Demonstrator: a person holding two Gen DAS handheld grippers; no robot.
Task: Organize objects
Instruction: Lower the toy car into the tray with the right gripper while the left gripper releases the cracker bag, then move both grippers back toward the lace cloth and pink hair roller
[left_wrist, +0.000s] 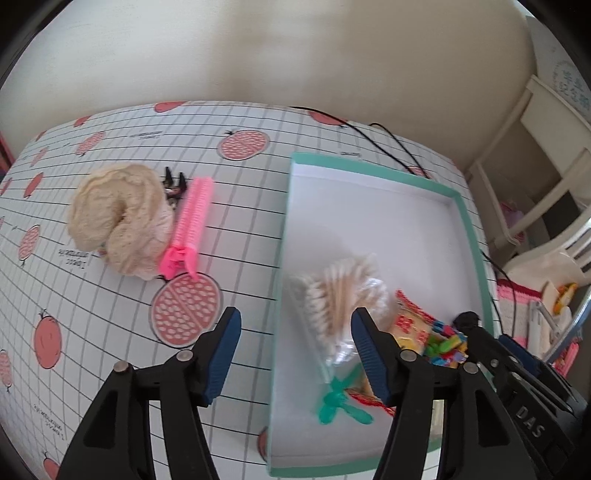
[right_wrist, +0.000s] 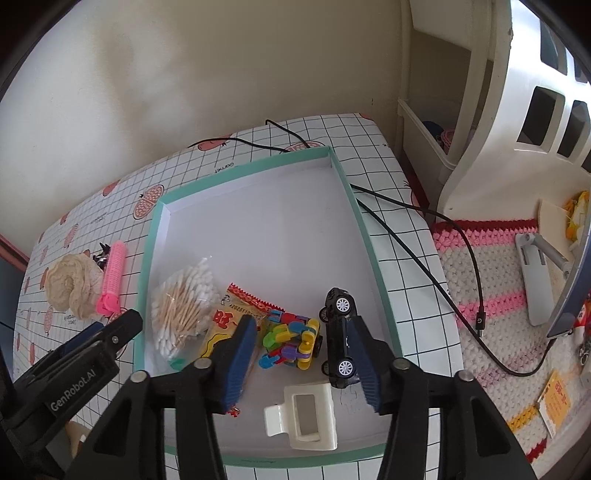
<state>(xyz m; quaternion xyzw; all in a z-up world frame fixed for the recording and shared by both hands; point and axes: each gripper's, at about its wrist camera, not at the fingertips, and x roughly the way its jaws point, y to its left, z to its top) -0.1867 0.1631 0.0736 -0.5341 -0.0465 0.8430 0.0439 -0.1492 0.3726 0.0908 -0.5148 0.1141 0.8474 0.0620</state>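
Note:
A teal-rimmed white box (right_wrist: 162, 206) (left_wrist: 373, 171) lies on the gridded tablecloth. Inside it are a bag of cotton swabs (right_wrist: 183, 308) (left_wrist: 340, 295), a red-and-yellow snack packet (right_wrist: 225, 321) (left_wrist: 408, 321), a colourful block toy (right_wrist: 291, 341) (left_wrist: 445, 343), a black toy car (right_wrist: 340, 332) and a white clip (right_wrist: 306, 415). Left of the box lie a cream knitted piece (left_wrist: 118, 218) (right_wrist: 70, 288), a pink hair roller (left_wrist: 190, 225) (right_wrist: 112, 277) and a small black claw clip (left_wrist: 173, 182). My left gripper (left_wrist: 295, 354) stands open over the box's left rim. My right gripper (right_wrist: 303, 354) is open above the block toy, nothing held.
Black cables (right_wrist: 424, 243) run across the table's right side onto a pink-and-white crocheted mat (right_wrist: 509, 280). A white chair (right_wrist: 517, 110) stands at the far right, with a grey stand (right_wrist: 535, 273) on the mat. A plain wall is behind the table.

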